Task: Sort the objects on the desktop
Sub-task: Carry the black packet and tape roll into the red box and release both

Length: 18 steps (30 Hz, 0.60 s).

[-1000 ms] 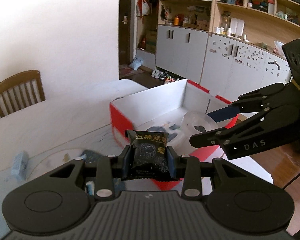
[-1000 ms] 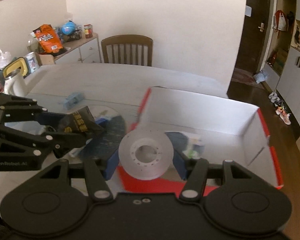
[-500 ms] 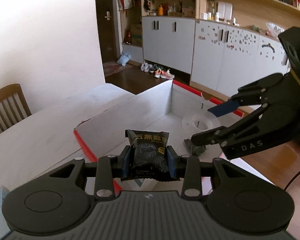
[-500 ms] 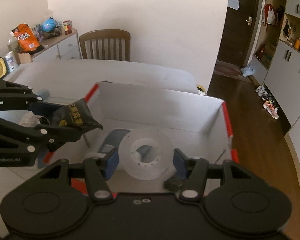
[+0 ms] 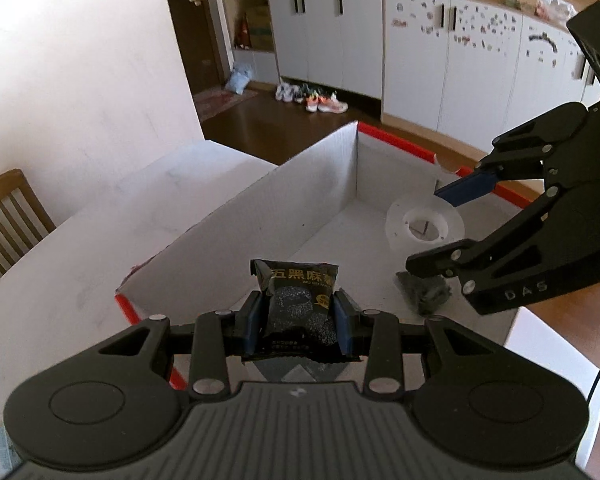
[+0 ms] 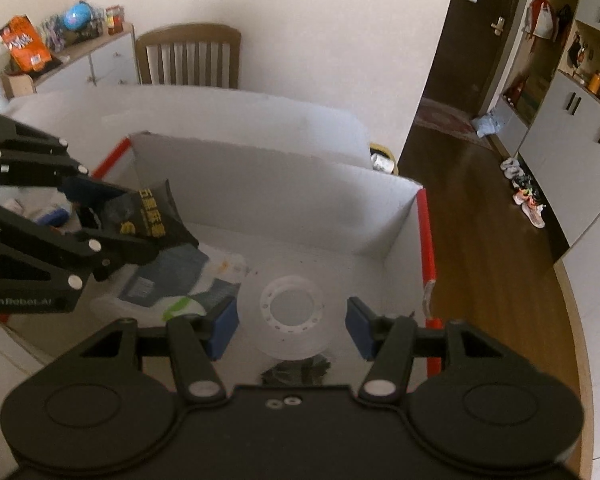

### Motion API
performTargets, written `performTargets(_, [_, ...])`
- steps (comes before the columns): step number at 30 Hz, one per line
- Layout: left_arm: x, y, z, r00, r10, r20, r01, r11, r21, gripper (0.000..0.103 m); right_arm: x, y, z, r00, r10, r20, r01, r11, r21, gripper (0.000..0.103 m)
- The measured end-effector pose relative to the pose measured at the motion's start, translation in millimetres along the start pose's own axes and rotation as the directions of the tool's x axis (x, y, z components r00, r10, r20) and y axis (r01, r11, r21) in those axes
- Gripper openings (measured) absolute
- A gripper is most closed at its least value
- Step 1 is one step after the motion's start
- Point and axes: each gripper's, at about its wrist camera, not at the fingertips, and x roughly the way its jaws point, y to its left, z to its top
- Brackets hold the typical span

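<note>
Black snack packet [image 5: 300, 304] upright above the white box [image 5: 260, 216]; clear tape roll [image 6: 293, 312] inside.

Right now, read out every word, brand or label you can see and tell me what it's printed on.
"五黑麻" with "WU HEI MA" beneath: black snack packet in the left gripper; last characters hidden.
"DAS": right gripper body.
"GenRobot.AI": left gripper body, right wrist view.
Packet's yellow badge and bottom print, orange bag, packets in the box: too blurred.
</note>
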Motion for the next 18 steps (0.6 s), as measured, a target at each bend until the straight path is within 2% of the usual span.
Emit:
performTargets(8, [34,-3,14,0.993,-0.009,-0.116,0.014,0.999,0.04,0.036,36,0,6,0.991,0.001,-0.134,-0.006,0.999,-0.04,0.058])
performTargets(12, [48,-5,12,0.984,-0.024,-0.174,0.035,0.997,0.063,0.036,45,2,6,0.986,0.01,-0.169,-0.019,0.999,-0.049,0.058])
performTargets(18, [61,-8,9,0.97,-0.05,-0.237,0.063,0.997,0.045,0.036,52,5,2,0.977,0.041,-0.209,-0.052,0.997,-0.048,0.058])
